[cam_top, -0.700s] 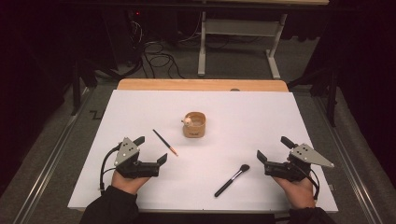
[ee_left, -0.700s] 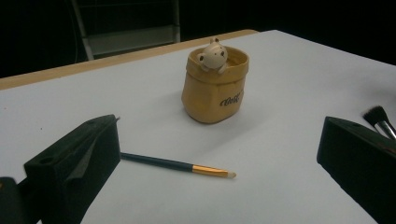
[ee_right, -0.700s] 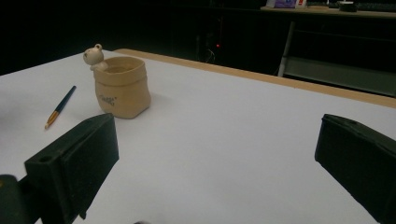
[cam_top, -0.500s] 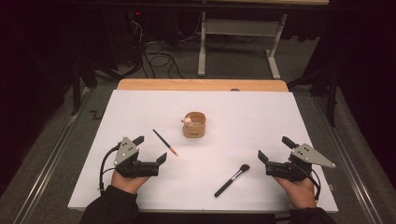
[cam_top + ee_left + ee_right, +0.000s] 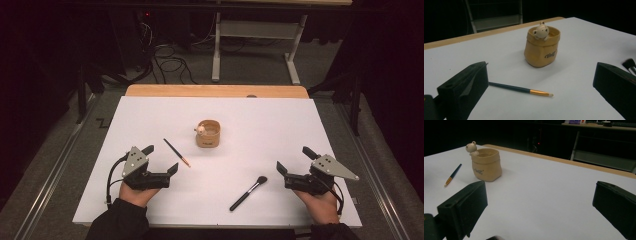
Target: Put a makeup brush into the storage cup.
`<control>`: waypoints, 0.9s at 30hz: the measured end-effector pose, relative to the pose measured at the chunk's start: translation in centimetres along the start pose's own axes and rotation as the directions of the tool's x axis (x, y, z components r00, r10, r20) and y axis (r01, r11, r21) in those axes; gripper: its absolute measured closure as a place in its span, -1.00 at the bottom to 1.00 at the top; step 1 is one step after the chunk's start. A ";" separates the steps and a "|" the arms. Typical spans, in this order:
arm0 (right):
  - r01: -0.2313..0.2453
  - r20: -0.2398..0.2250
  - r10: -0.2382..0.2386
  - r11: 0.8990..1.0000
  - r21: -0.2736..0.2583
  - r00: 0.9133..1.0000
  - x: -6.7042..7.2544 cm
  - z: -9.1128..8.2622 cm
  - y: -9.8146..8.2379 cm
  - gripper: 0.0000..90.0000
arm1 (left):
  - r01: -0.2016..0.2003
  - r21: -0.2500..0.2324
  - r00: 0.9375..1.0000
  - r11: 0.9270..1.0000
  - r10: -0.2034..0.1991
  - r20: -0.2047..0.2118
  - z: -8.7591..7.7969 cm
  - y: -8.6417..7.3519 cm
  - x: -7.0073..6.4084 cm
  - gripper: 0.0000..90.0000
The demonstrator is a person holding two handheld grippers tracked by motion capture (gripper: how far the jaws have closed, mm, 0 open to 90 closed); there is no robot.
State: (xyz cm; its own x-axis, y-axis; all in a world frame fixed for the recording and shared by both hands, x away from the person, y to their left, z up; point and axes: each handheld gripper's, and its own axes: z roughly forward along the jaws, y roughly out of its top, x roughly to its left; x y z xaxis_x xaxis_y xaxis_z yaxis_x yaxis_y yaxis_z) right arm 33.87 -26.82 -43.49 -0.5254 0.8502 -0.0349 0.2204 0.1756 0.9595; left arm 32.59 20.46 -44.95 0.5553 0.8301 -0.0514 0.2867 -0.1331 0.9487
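Note:
A tan sack-shaped cup with a small bear figure on its rim stands upright at the middle of the white table. Left of it lies a thin dark brush with a gold ferrule. A black makeup brush lies nearer the front. My left gripper rests at the front left, open and empty, just short of the thin brush and facing the cup. At the front right my right gripper is open with nothing between its jaws. It faces the cup, with makeup brush bristles just below.
A wooden strip runs along the table's far edge. Beyond it are floor cables and a grey desk frame in a dark room. Rails flank the table on both sides.

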 end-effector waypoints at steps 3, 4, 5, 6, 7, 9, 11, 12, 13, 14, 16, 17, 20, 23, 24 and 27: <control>-0.001 0.000 0.001 1.000 0.001 1.000 0.0 0.0 0.0 -1.00 | 0.001 -0.001 1.000 1.000 -0.001 -0.001 0.0 0.0 0.0 -0.99; 0.001 0.000 -0.001 1.000 0.000 1.000 0.1 0.0 0.0 -1.00 | 0.001 -0.002 1.000 1.000 -0.001 -0.001 0.0 0.0 0.0 -0.99; 0.001 0.001 -0.001 1.000 0.000 1.000 0.1 0.0 0.0 -1.00 | 0.001 -0.001 1.000 1.000 -0.001 -0.002 0.0 0.0 0.0 -0.99; 0.001 0.001 -0.001 1.000 0.000 1.000 0.0 0.0 0.0 -1.00 | 0.001 -0.002 1.000 1.000 -0.001 -0.002 0.0 0.0 0.0 -0.99; 0.001 0.001 -0.001 1.000 0.000 1.000 0.0 0.0 0.0 -1.00 | 0.001 -0.002 1.000 1.000 -0.001 -0.002 0.0 0.0 0.0 -0.99; 0.001 0.002 -0.001 1.000 -0.002 1.000 0.0 0.0 0.0 -1.00 | 0.000 -0.002 1.000 1.000 0.000 -0.003 0.0 0.0 0.0 -0.99; 0.002 0.002 -0.002 1.000 -0.003 1.000 0.0 0.0 0.0 -1.00 | 0.000 -0.001 1.000 1.000 0.000 -0.003 0.0 0.0 0.0 -0.99; 0.003 0.001 -0.003 1.000 -0.003 1.000 0.1 0.0 0.0 -1.00 | 0.000 -0.001 1.000 1.000 0.000 -0.003 0.0 0.0 0.1 -0.99; 0.002 0.002 -0.002 1.000 -0.002 1.000 0.1 0.0 0.0 -1.00 | 0.000 -0.001 1.000 1.000 0.000 -0.004 0.0 0.0 0.1 -0.99; 0.003 0.002 -0.003 1.000 -0.002 1.000 0.1 0.1 0.0 -1.00 | 0.001 -0.001 1.000 1.000 -0.001 -0.005 0.0 0.0 0.1 -0.99; 0.003 0.002 -0.003 1.000 -0.002 1.000 0.1 0.1 0.0 -1.00 | 0.001 -0.001 1.000 1.000 -0.001 -0.006 0.0 0.0 0.1 -0.99; 0.003 0.002 -0.003 1.000 -0.002 1.000 0.1 0.1 0.0 -1.00 | 0.001 0.000 1.000 1.000 -0.001 -0.006 0.1 0.0 0.1 -0.99; 0.004 0.002 -0.004 1.000 -0.005 1.000 0.1 0.1 0.0 -1.00 | 0.000 0.001 1.000 1.000 0.000 -0.007 0.1 0.0 0.2 -0.99; 0.006 0.002 -0.006 1.000 -0.004 1.000 0.1 0.1 -0.1 -1.00 | 0.001 0.003 1.000 1.000 -0.001 -0.009 0.1 -0.1 0.2 -0.99; 0.008 0.001 -0.008 1.000 -0.002 1.000 0.1 0.1 -0.1 -1.00 | 0.003 0.003 1.000 1.000 -0.003 -0.010 0.1 -0.1 0.2 -0.99; 0.007 -0.001 -0.007 1.000 0.002 1.000 0.1 0.2 -0.1 -1.00 | 0.003 0.009 1.000 1.000 -0.002 -0.014 0.2 -0.1 0.3 -0.99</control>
State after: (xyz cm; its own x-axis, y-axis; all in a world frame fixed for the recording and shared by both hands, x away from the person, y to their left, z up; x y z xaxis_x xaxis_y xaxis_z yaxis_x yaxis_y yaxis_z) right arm 33.97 -26.69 -43.66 -0.5274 0.8486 -0.0414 0.2185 0.1826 0.9586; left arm 32.88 20.68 -45.13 0.5435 0.8379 -0.0493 0.2949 -0.1356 0.9459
